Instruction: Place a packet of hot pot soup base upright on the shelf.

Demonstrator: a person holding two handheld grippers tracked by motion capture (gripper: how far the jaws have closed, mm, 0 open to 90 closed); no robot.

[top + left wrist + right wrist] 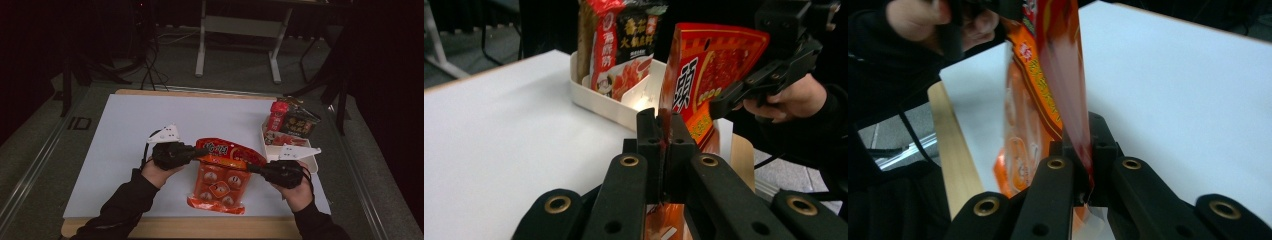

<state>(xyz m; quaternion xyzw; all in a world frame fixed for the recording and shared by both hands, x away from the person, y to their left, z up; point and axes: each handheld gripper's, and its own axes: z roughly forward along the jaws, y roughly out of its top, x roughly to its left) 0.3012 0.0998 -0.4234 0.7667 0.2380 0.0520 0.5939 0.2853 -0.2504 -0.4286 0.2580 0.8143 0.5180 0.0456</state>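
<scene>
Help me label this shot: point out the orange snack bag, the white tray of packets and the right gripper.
orange snack bag (218, 182): high view, middle of its printed front.
white tray (596, 102): left gripper view, its near side wall.
right gripper (1083, 150): right gripper view, between its fingertips, clamped on the bag's edge.

White tray of upright snack packets on the white-topped table, far right side.
</scene>
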